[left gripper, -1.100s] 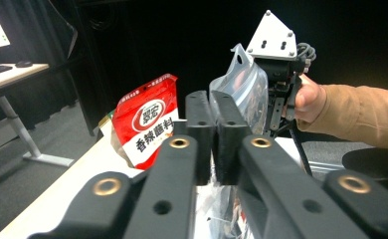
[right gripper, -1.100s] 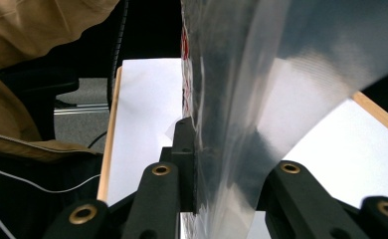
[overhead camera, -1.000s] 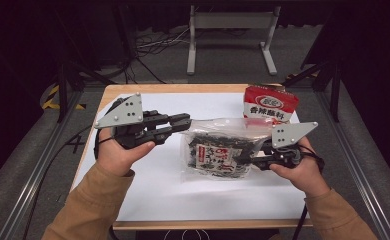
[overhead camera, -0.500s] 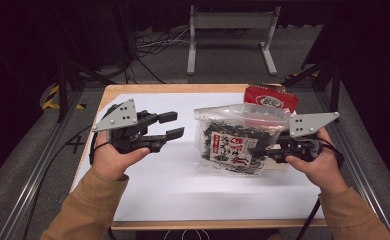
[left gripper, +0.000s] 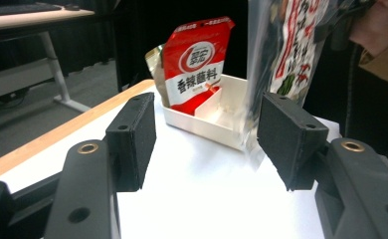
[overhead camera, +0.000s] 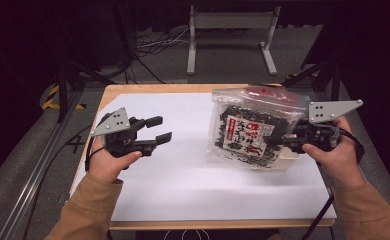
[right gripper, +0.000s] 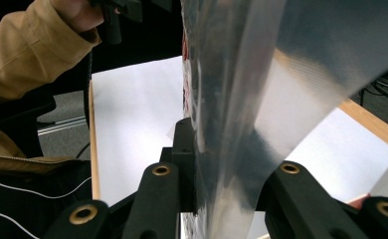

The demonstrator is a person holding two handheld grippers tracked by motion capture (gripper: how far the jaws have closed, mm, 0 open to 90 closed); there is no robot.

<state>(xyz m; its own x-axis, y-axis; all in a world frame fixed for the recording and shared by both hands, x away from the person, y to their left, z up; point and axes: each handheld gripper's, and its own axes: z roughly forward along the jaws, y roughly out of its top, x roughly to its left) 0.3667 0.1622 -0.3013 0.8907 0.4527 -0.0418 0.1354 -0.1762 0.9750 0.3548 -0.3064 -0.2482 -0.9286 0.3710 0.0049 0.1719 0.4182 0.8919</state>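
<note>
A: Where is the clear bag of dried seaweed (overhead camera: pixel 250 135) now?

B: It is held upright above the right part of the white sheet (overhead camera: pixel 183 175), pinched at its edge by the right gripper (overhead camera: pixel 289 141), whose jaws are closed on the plastic. Just behind it a white divided tray (left gripper: pixel 209 117) is seen, with a red snack pouch (left gripper: pixel 196 64) stood in one compartment.

A: And the left gripper (overhead camera: pixel 159 128)?

B: Nothing is held there. Its jaws have just been opening and stand apart, with only bare sheet between them, well clear of the bag.

A: Which step is judged to be in hand?

B: Carrying toward the tray, probably. Next, the bag would need to be lowered into the free compartment beside the pouch, then released.
</note>
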